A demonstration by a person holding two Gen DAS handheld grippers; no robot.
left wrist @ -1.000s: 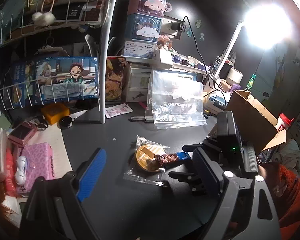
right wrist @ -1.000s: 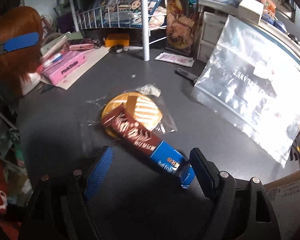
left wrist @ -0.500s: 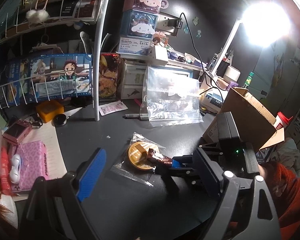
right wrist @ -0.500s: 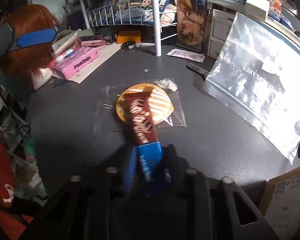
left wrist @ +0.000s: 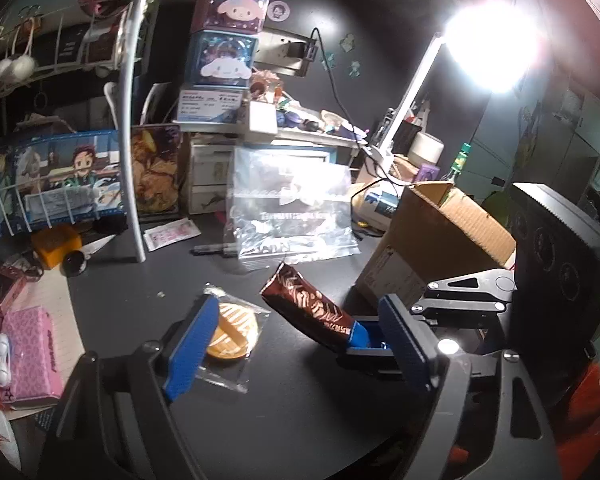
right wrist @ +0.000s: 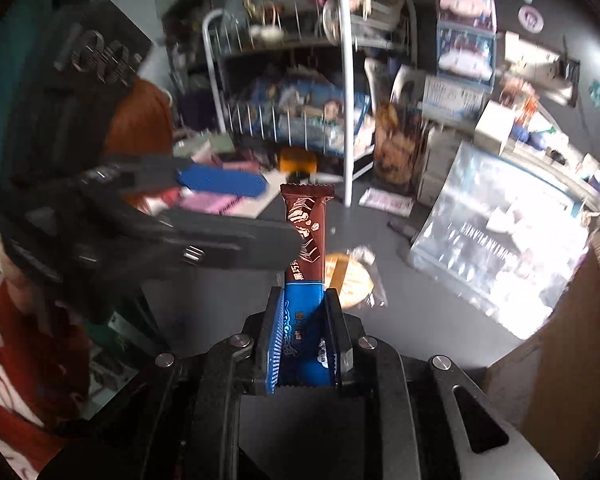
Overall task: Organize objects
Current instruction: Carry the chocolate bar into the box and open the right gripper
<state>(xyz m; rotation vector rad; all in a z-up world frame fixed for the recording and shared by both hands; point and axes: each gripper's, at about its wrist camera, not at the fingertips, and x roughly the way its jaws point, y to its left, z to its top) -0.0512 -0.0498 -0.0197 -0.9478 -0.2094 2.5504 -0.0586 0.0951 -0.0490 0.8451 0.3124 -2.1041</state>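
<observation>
My right gripper [right wrist: 302,328] is shut on the blue end of a brown and blue chocolate bar [right wrist: 306,240] and holds it lifted above the black desk [left wrist: 300,408], brown end tilted up. The bar also shows in the left wrist view [left wrist: 308,308], with the right gripper [left wrist: 364,342] behind it. My left gripper [left wrist: 296,344] is open and empty, hovering over a round orange waffle in a clear wrapper [left wrist: 230,334] that lies flat on the desk. The waffle also shows in the right wrist view [right wrist: 350,280]. A clear zip bag [left wrist: 292,216] leans at the back.
An open cardboard box [left wrist: 436,236] stands at the right. A white wire rack [left wrist: 132,140] with boxes stands at the back left. A pink box [left wrist: 30,352], a black pen [left wrist: 216,249] and an orange case [left wrist: 56,242] lie on the desk. A bright lamp [left wrist: 492,44] shines at the upper right.
My right gripper closed on the bar's blue end and lifted it off the waffle packet. My left gripper has moved forward over the waffle.
</observation>
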